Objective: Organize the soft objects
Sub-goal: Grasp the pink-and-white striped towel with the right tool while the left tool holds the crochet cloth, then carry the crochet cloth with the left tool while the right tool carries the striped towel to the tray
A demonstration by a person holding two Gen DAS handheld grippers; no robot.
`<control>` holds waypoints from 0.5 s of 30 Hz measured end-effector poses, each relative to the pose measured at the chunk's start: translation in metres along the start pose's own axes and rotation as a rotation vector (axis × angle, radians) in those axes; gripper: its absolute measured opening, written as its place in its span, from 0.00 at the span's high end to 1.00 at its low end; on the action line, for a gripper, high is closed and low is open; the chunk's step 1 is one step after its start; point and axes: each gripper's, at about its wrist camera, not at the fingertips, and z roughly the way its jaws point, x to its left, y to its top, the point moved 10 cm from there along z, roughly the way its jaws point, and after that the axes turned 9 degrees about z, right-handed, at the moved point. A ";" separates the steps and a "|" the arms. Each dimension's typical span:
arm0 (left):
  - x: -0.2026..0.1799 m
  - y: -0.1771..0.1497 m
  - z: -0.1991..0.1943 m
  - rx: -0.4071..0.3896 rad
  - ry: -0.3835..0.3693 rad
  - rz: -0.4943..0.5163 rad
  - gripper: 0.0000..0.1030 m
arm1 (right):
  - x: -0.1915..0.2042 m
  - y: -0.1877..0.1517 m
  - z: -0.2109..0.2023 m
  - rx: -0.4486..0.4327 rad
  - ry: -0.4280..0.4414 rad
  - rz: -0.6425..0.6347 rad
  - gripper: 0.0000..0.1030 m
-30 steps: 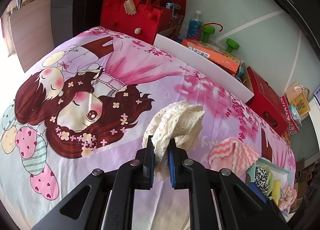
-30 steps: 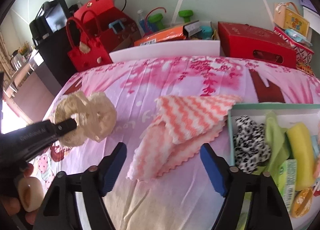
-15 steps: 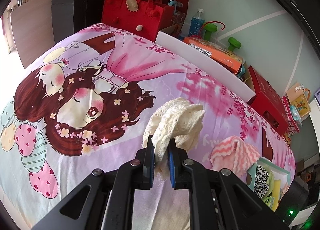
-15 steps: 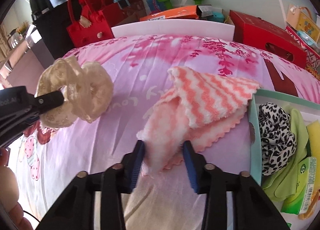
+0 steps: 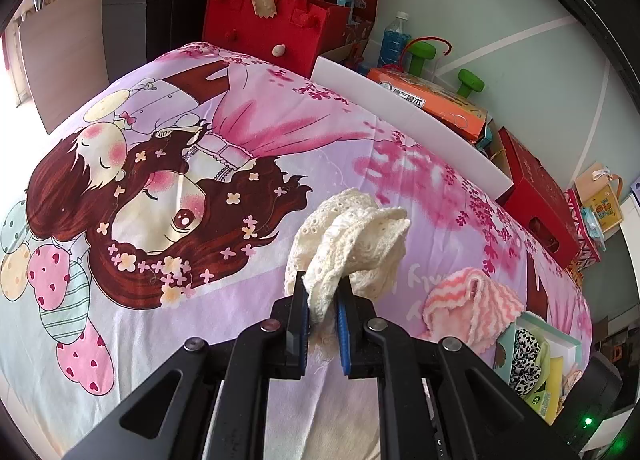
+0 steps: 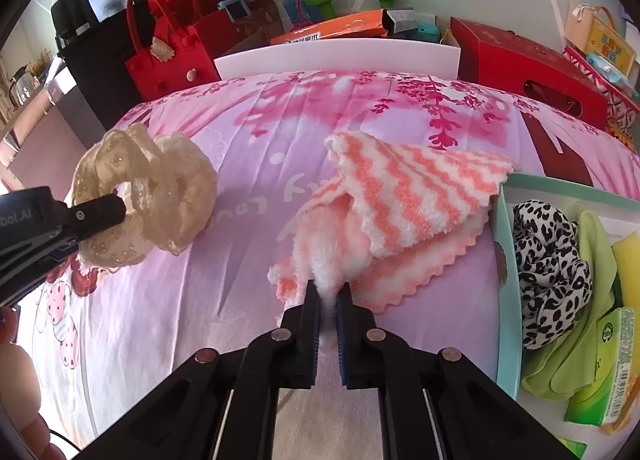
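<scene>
Two grippers point(image 5: 323, 300) point(image 6: 328, 300), lacy scrunchie point(image 5: 348, 236), fluffy towel point(image 6: 400, 200)

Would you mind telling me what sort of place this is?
Probably a bedroom or cluttered home room: a cartoon-print bedsheet covers the surface, with red gift bags and green dumbbells along the wall.

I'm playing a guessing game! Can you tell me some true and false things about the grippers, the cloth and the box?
1. The left gripper is shut on the cream scrunchie. True.
2. The right gripper is open. False: it is shut on the striped cloth.
3. A leopard scrunchie lies in the box. True.
4. The cloth is inside the box. False: it lies on the sheet beside it.
</scene>
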 end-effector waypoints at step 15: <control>-0.014 0.020 -0.030 -0.109 -0.067 0.017 0.88 | 0.008 0.032 -0.067 -0.209 0.059 0.002 0.94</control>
